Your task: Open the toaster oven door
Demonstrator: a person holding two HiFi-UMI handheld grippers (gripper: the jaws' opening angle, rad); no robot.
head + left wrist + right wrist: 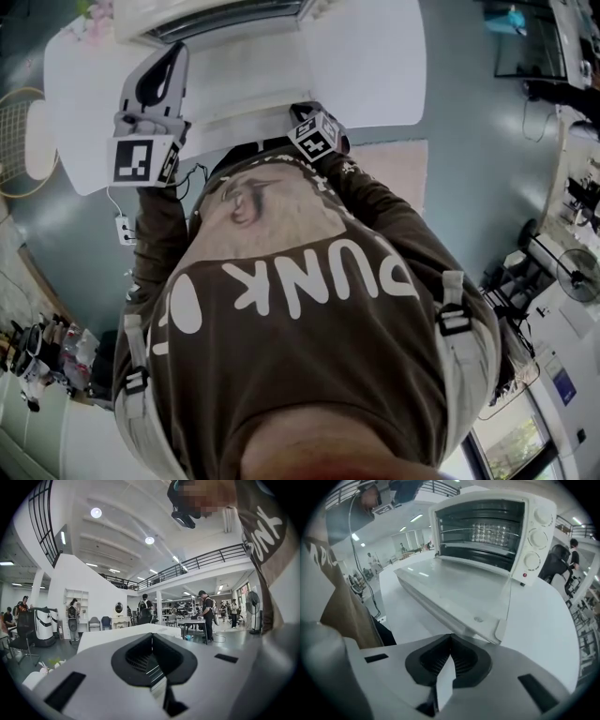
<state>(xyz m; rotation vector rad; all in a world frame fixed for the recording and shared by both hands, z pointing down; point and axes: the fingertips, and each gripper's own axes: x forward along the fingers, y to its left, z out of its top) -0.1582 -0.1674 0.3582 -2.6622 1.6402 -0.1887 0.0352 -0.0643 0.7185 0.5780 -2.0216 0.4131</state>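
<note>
One toaster oven (487, 531) standing on the white desk (534, 634), its one door (454, 588) folded down flat and fully open, with three round knobs (537, 538) in a column on the right side of the front. Two tongs in view, both pressed together on nothing: right tongs (450, 637) near the front edge of the door but apart from it, left tongs (151, 635) pointing away over the desk.
</note>
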